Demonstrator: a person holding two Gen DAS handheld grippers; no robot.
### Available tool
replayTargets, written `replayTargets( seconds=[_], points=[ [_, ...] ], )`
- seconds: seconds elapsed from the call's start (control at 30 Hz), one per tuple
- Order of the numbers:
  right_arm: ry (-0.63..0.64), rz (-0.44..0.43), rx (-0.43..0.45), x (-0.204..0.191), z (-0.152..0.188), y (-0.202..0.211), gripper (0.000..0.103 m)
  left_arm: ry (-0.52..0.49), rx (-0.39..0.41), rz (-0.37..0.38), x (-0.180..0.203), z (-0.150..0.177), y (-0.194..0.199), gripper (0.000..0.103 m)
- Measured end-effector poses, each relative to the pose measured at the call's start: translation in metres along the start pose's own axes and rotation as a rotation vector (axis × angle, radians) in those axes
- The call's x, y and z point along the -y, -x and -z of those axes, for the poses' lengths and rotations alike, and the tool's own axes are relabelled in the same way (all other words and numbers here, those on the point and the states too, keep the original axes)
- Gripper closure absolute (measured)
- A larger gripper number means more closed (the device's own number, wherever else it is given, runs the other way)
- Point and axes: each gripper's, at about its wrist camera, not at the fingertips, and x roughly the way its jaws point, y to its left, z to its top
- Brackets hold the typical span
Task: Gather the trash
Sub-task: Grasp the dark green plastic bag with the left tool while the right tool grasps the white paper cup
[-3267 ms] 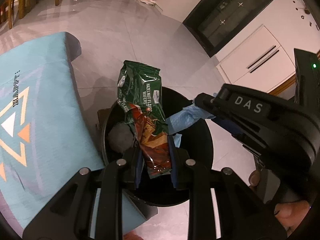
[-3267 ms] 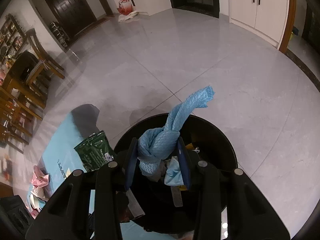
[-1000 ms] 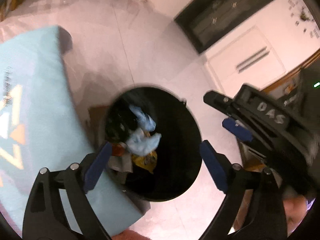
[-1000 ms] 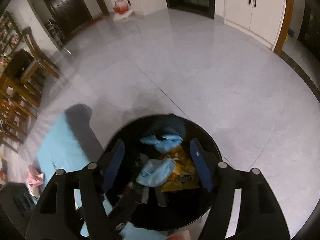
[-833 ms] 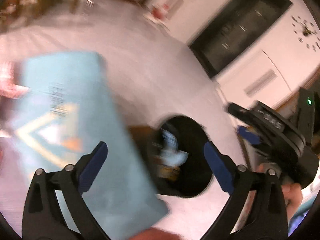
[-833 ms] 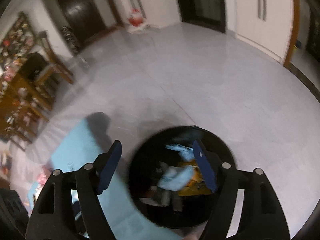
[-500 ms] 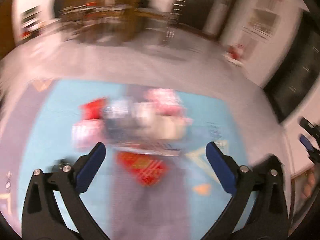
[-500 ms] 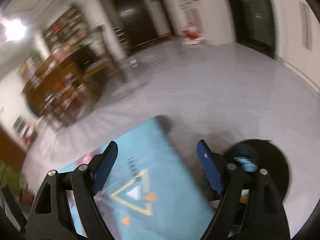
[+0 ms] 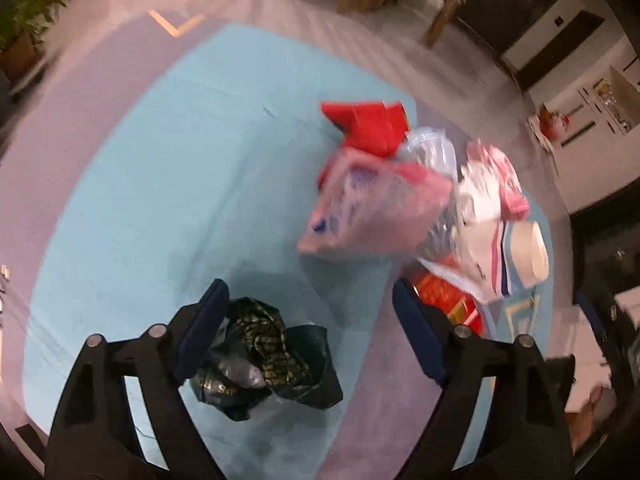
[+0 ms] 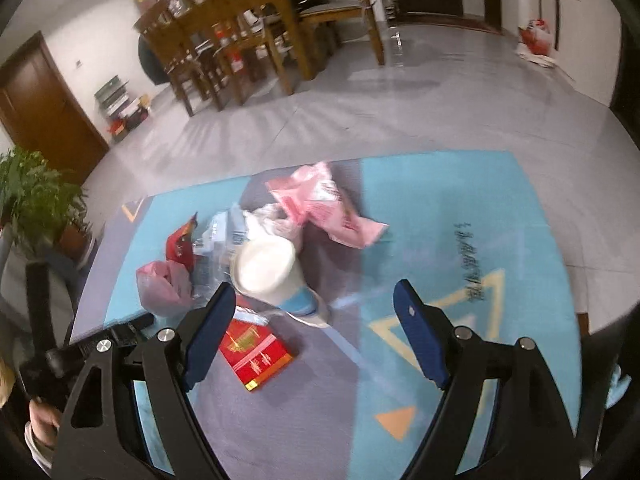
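Trash lies in a pile on the blue patterned table cover [image 9: 168, 184]. A crumpled dark green wrapper [image 9: 264, 356] sits apart from the pile, between the jaws of my left gripper [image 9: 310, 332] and close to its left finger. The jaws are closing, and the pads do not press on the wrapper. The pile holds a pink bag [image 9: 372, 208], a red wrapper [image 9: 368, 124], a paper cup [image 10: 266, 268] on its side and a red box [image 10: 256, 348]. My right gripper [image 10: 314, 336] hangs open over the cover, with the red box by its left finger.
A second pink bag [image 10: 324, 204] and clear plastic [image 10: 216, 240] lie in the pile. A wooden dining table with chairs [image 10: 248, 40] stands behind, a potted plant [image 10: 36, 200] at the left. The person's hand [image 10: 40, 420] shows at lower left.
Both grippers let go of the green wafer wrapper and the blue rope into the black bin. They then swung from the bin to the trash pile on the table.
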Motion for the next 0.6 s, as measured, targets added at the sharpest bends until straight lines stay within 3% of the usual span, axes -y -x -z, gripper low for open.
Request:
replayTargets(
  seconds=[0.13,0.23,0.3,0.37,0.5,0.6],
  points=[
    [0.089,0.012,-0.023,-0.021,-0.005,-0.036,0.023,-0.008,0.015,-0.03,-0.004,-0.001,0.0,0.028],
    [0.126,0.037,-0.04,-0.024,0.004,-0.051,0.024,0.058,-0.035,0.031,-0.01,0.005,0.003,0.034],
    [0.137,0.082,-0.055,-0.026,0.006,-0.057,0.04,0.089,-0.031,0.045,-0.017,0.007,0.006,0.035],
    [0.143,0.093,-0.049,-0.023,0.009,-0.055,0.049,0.093,-0.013,0.028,-0.019,0.008,0.011,0.035],
    [0.107,0.068,-0.02,-0.015,0.011,-0.04,0.049,0.119,0.026,0.074,-0.024,0.016,0.033,0.035],
    [0.09,0.06,0.014,-0.011,0.01,-0.016,0.049,0.086,0.039,0.054,-0.022,0.022,0.042,0.03]
  ],
)
